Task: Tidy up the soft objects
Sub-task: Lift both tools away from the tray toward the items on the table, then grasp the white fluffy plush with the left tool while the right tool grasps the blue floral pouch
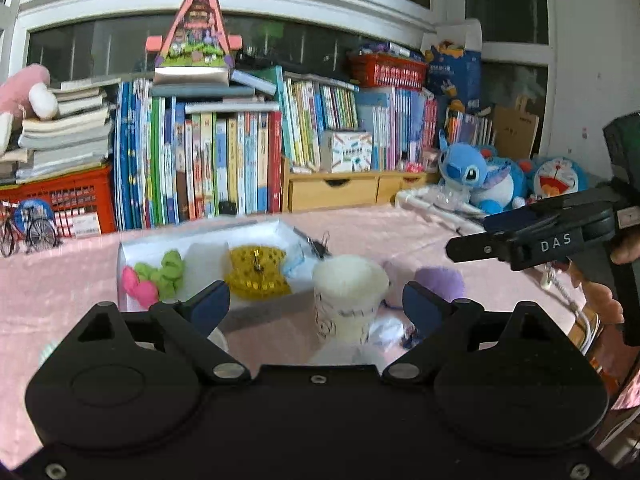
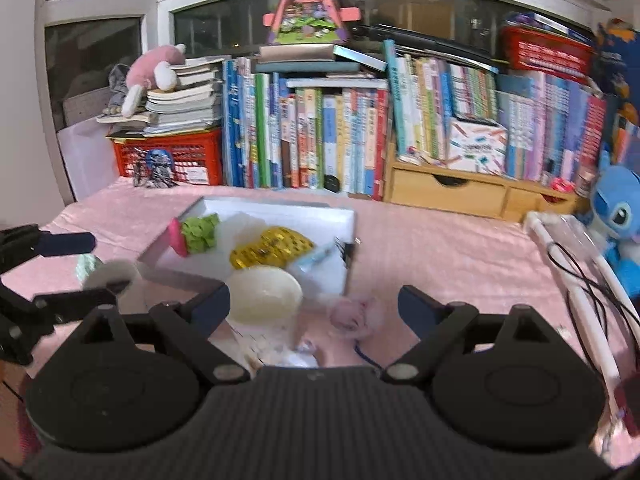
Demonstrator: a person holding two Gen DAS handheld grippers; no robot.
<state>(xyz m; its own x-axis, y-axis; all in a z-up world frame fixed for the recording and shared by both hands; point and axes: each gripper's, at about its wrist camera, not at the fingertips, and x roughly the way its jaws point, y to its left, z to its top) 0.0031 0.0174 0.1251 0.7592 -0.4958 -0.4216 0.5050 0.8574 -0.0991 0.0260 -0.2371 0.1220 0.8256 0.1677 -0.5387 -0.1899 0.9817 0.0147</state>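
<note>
A white tray (image 1: pixel 128 249) on the pink cloth holds a pink and green soft piece (image 1: pixel 154 274), a yellow sequinned bow (image 1: pixel 256 268) and a pale blue item. In front of it stands a white fluffy item (image 1: pixel 350 280) on a printed cup, with a purple pompom (image 1: pixel 440 282) to its right. My left gripper (image 1: pixel 316 304) is open and empty, the fluffy item between and beyond its fingers. My right gripper (image 2: pixel 314 306) is open and empty over the fluffy item (image 2: pixel 264 294) and the purple pompom (image 2: pixel 354 316). The tray (image 2: pixel 280 210) lies just beyond.
Books, a red crate (image 1: pixel 76 204) and wooden drawers (image 1: pixel 336 192) line the back. Blue plush toys (image 1: pixel 476 178) sit at the right. A white frame with black cable (image 2: pixel 580 280) lies at the right. A pale green item (image 2: pixel 88 266) lies left of the tray.
</note>
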